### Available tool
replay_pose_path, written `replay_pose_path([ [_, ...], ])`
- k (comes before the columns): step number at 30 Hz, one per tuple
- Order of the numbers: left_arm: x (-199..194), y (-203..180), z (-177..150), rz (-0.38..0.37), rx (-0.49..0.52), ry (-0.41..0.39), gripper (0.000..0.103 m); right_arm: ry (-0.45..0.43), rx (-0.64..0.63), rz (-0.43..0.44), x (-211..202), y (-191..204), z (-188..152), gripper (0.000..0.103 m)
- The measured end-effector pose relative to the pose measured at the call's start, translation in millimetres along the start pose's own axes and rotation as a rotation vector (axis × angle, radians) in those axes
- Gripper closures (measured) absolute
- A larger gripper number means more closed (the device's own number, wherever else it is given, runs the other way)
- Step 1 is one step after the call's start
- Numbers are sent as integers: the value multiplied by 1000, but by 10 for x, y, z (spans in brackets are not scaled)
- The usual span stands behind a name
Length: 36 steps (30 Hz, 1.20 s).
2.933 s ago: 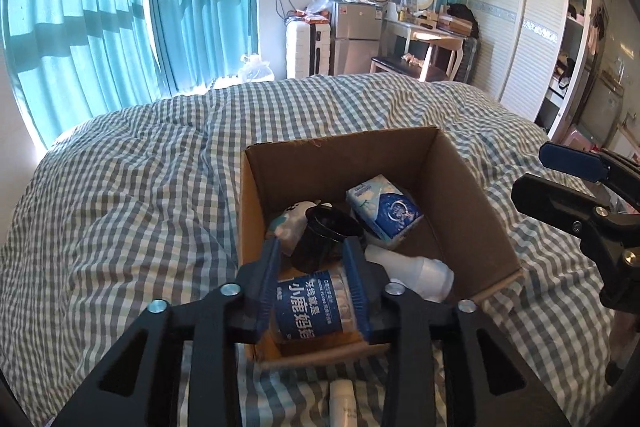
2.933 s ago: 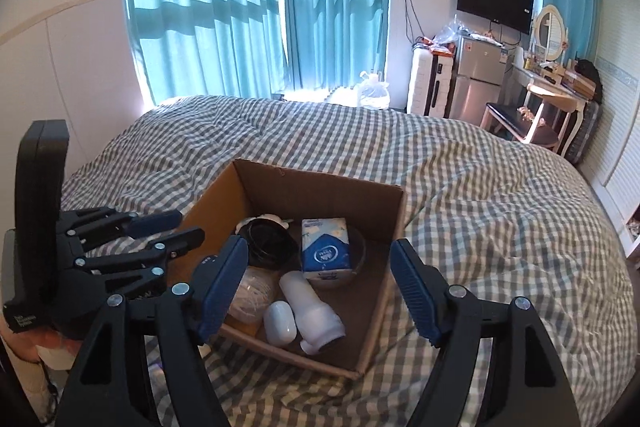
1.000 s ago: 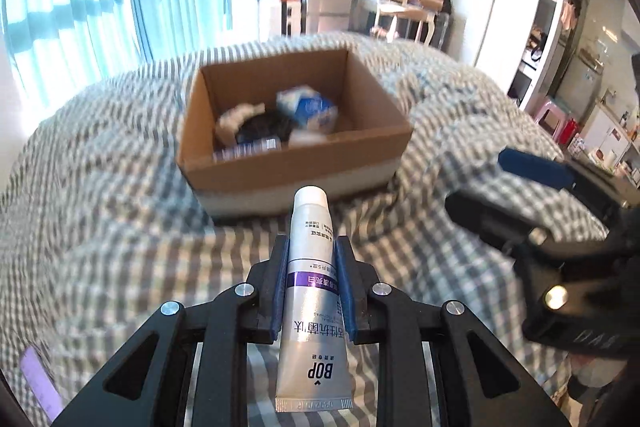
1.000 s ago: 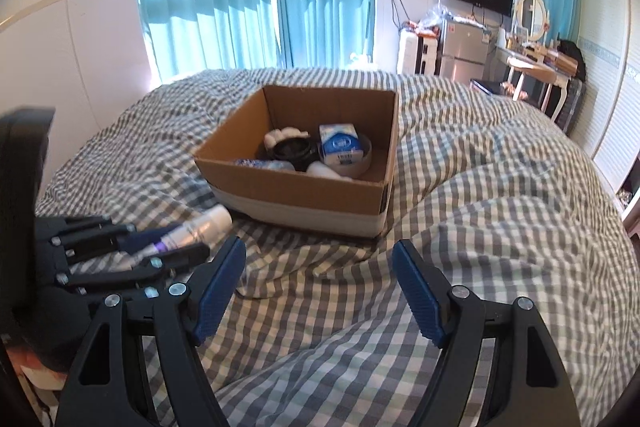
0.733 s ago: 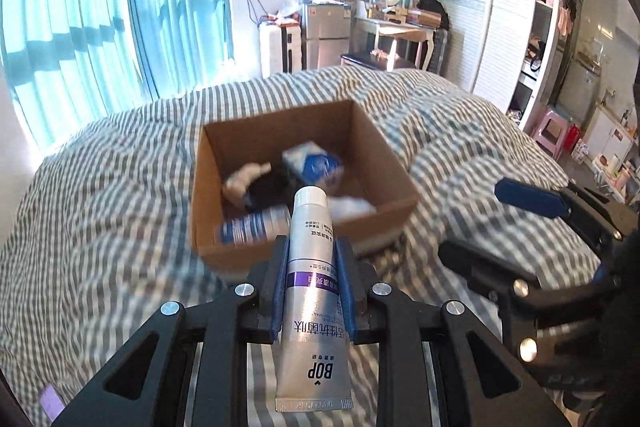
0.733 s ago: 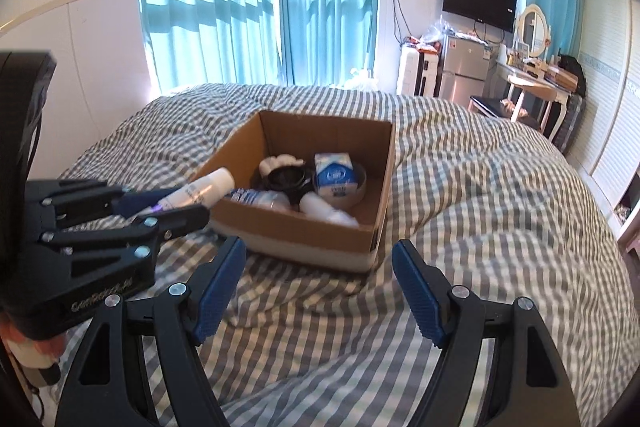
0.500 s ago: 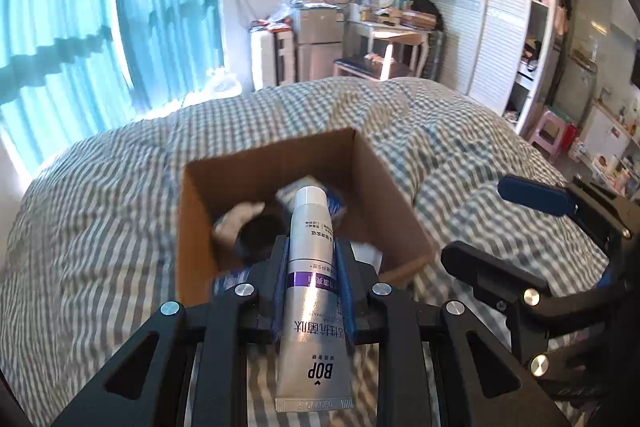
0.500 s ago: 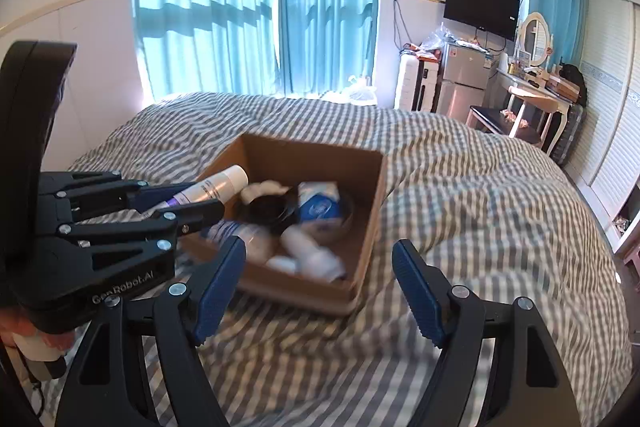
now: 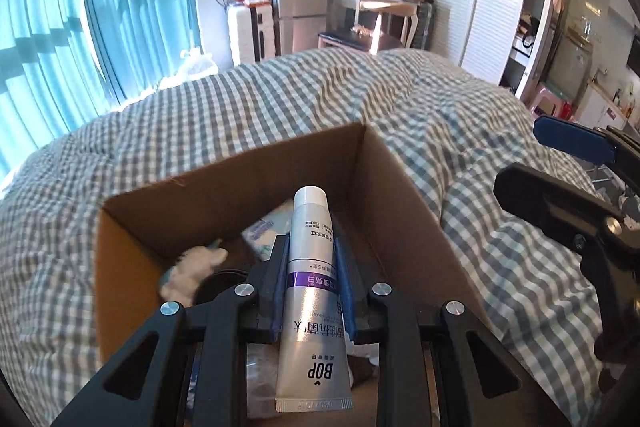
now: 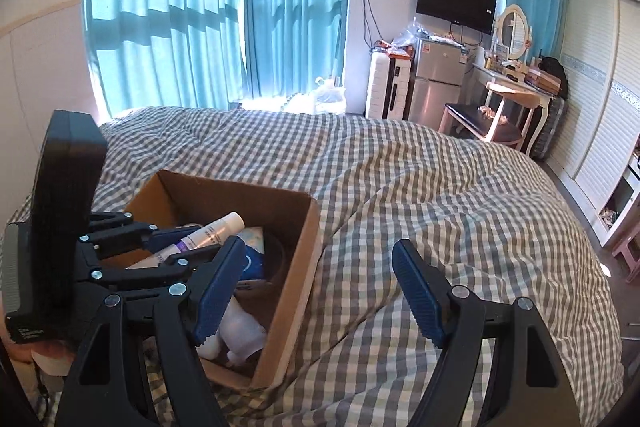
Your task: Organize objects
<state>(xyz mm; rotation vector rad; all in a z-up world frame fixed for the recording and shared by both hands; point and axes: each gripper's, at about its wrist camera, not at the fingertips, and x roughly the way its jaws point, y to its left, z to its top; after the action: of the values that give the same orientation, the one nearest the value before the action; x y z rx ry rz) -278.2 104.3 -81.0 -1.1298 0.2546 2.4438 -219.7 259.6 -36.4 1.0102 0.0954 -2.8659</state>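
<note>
The left gripper [image 9: 311, 279] is clenched on a silver toothpaste tube [image 9: 313, 291], its fingers [image 9: 280, 295] pinching the tube's middle so the white cap points forward and the crimped end trails back toward the hand. Held that way, cap first and tilted down, the tube hangs over the open cardboard box [image 9: 404, 211] on the checked bed [image 9: 280, 99], which looks to me like the set-up for dropping it in among the other things. The side view from the right wrist bears this out: the tube [image 10: 200, 237] sits above the box's inside, not beside it.

The right gripper [image 10: 320, 287] holds nothing; its blue fingers [image 10: 416, 291] stand spread apart over bare quilt just beside the box, probably kept clear so the left hand has room.

Much of the box's contents is hard to read. A white bottle [image 10: 240, 333] lies near the front wall, and a blue-and-white packet [image 10: 252, 253] shows behind the fingers. In the left view the things under the tube are smeared; a pale fluffy lump [image 9: 192, 267] may be cloth or a soft toy, I can't say. The box floor beneath the tube is hidden.
</note>
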Motion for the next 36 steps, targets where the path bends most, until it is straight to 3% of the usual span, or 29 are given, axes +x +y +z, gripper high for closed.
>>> replay_pose_path([
  [9, 132, -128, -77, -18, 43, 38, 74, 34, 22, 0, 123, -77, -112, 27],
  [10, 107, -130, -82, -16, 41, 40, 69, 34, 24, -2, 108, -79, -118, 27],
  [11, 80, -130, -83, -14, 39, 37, 56, 30, 27, -3, 73, -79, -122, 27],
  [13, -24, -124, -92, -11, 24, 20, 39, 22, 32, -2, 1, -73, -130, 27],
  [15, -148, -109, -93, -11, 12, 4, 38, 13, 36, -2, -101, -69, -121, 27],
  [23, -798, -2, -65, 76, -9, -93, 31, -44, 36, 2, -617, 43, -58, 27],
  [27, -1146, 12, -49, 134, -21, -158, 18, -106, 47, -10, -948, 125, -49, 17],
  [31, -1469, 96, -178, 215, -61, -242, 14, -169, 81, -2, -1209, 214, -54, 14],
  [36, -1735, 181, -407, 269, -115, -289, 9, -226, 104, -8, -1448, 373, -100, 6],
])
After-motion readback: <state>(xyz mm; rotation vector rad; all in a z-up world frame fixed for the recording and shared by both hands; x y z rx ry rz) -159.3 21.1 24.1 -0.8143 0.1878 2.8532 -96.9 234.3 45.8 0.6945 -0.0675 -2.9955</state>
